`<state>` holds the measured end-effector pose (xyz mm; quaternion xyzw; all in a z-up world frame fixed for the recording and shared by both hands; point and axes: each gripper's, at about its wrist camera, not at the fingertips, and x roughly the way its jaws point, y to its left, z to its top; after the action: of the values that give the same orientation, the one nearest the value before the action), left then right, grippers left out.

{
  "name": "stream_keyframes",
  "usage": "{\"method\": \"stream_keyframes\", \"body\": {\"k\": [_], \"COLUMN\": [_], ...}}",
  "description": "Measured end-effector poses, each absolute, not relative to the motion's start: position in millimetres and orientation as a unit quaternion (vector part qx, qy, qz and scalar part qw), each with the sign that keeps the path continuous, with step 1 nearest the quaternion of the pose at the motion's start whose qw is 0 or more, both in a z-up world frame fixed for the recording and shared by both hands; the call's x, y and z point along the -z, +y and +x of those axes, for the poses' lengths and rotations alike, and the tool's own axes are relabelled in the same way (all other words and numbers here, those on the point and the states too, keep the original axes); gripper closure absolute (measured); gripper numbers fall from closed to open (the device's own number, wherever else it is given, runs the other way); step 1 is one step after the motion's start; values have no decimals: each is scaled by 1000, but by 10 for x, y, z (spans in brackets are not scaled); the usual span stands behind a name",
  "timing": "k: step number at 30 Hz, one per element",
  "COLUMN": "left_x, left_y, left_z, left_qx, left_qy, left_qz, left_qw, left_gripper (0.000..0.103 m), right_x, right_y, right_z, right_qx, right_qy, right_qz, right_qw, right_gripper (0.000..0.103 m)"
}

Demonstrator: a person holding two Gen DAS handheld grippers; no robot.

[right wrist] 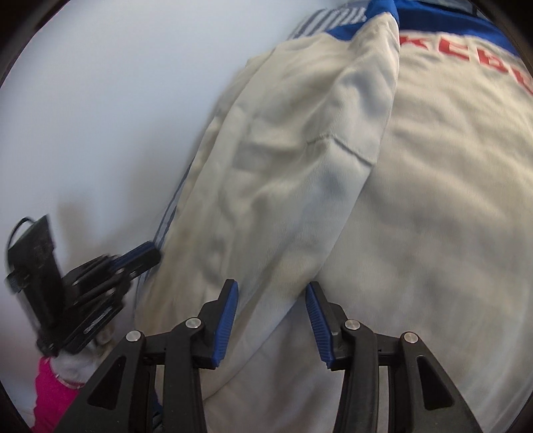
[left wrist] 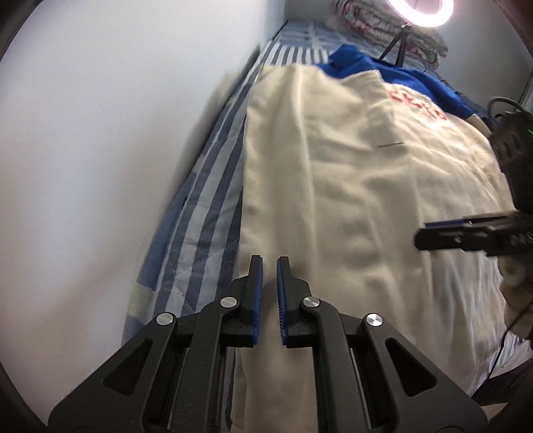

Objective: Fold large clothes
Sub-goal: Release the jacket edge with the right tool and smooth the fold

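Garment: cream jacket (left wrist: 349,186) lay spread on striped bed (left wrist: 206,186), sleeve folded inward to narrow it | Left gripper (left wrist: 269,266): jaws nearly closed, apparently empty, near wall-side edge | Right gripper (right wrist: 271,293): jaws parted, nothing pinched, over the sleeve fold

**Garment on bed by wall**

The garment (left wrist: 349,186) lies spread along the bed (left wrist: 213,186), whose left edge meets the wall (left wrist: 116,133). Behind it sit folded bedding (left wrist: 376,26) and a ring light (left wrist: 420,13). Both claws hover above its near end.
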<state>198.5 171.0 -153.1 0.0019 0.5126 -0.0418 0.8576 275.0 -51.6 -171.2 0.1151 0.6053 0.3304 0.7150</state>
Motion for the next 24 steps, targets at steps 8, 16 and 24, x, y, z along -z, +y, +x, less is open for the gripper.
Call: {"method": "stream_keyframes", "body": {"k": [8,16,24], "left_x": [1765,1796,1794], "left_y": [1664,1691,1676], "left_z": [2126,2109,2135], "left_qx": [43,42,41], "left_qy": [542,539,538], "left_qz": [26,39,38], "left_qw": [839,840,841], "left_gripper": [96,97,97], "right_x": [1753,1613,1383], "right_y": [-272,-501,-717], "right_z": [2658,2414,2890], "right_qx": [-332,-353,-288], "right_qy": [608,586,556], "right_qz": [72,48,93], "right_qw": [718,727,774], "right_gripper": [102,101,55]}}
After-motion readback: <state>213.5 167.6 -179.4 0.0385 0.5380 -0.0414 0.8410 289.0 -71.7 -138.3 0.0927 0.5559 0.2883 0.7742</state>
